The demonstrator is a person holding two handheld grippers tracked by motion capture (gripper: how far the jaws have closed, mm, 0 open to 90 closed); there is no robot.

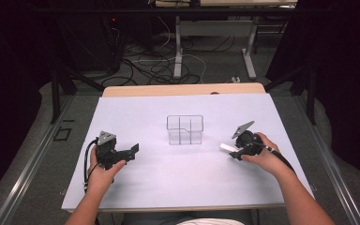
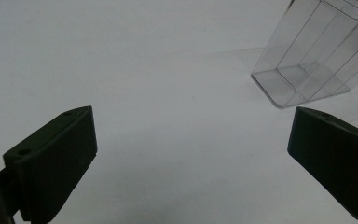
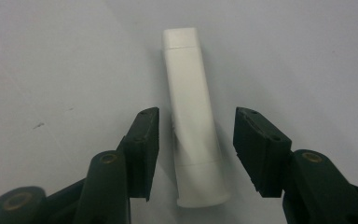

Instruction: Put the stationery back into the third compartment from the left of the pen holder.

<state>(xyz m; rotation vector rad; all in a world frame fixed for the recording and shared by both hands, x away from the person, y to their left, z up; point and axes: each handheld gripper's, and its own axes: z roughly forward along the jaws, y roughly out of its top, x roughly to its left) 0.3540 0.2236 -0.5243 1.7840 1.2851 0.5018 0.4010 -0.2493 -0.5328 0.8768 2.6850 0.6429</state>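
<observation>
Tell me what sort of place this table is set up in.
Probably a lab or workshop rigged for recording. The table has a plain white cover, loose cables sprawl on the floor behind it, and dark frame legs stand around it. On it are a clear box and a white tube.

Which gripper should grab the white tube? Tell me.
Right. The right gripper is open with its jaws either side of the white plastic tube; the left gripper is open over bare table.

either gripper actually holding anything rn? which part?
Nothing held. The right gripper is open, jaws straddling the lower half of the flat white plastic tube without touching. The left gripper is open over bare table.
</observation>
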